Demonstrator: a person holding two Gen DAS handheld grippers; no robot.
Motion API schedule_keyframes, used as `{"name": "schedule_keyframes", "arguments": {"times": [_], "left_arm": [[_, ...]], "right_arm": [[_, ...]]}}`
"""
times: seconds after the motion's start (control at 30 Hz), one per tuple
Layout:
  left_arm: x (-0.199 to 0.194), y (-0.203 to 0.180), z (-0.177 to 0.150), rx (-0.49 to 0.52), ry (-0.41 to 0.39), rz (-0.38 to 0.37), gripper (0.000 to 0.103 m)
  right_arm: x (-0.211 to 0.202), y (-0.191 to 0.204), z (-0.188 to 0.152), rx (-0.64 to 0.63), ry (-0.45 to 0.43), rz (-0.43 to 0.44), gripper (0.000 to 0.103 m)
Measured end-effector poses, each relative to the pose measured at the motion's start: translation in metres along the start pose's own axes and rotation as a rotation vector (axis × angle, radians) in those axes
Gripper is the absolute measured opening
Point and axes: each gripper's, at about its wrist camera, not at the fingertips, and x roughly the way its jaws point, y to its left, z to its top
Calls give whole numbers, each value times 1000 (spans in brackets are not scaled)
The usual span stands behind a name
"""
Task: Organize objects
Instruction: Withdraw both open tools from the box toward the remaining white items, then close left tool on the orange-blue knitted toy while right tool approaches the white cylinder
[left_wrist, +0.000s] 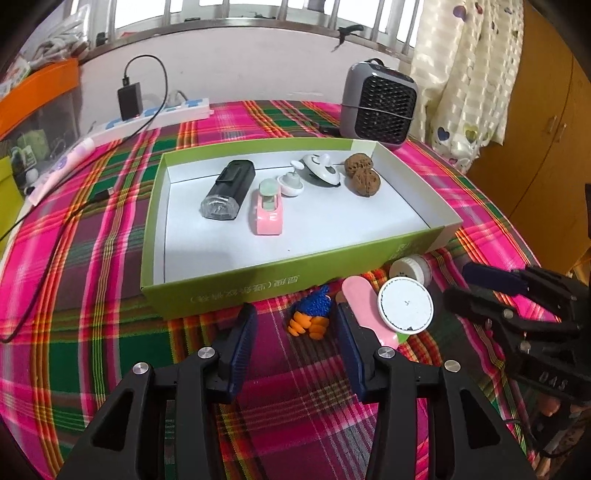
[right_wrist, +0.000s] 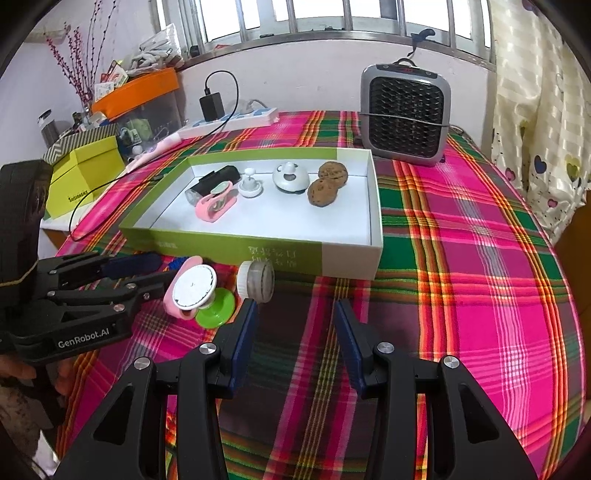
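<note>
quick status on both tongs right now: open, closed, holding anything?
Left tongs: open, nothing gripped; the blue-and-orange knitted toy lies just ahead of them.
Right tongs: open, empty, over bare tablecloth.

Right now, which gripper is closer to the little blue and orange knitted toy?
Left. The left gripper has the knitted toy just ahead of its open fingers. The right gripper is off to the side, past the white disc.
</note>
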Motion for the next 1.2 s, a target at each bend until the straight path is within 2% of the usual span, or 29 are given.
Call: {"name": "schedule_keyframes", "arguments": {"times": [0.07, 0.23, 0.7, 1.2], "left_arm": [[0, -1, -1, -2, -3, 11, 24], [0, 1, -2, -15, -3, 15, 18], [-17, 9, -20, -48, -9, 39, 17], [-19, 21, -23, -75, -14, 68, 18]], "right_arm": [[1, 1, -2, -5, 14, 4, 44], [5, 0, -6, -2, 37, 10, 44], [2, 0, -4, 13, 21, 9, 44], [11, 14, 11, -33, 7, 22, 44]]}}
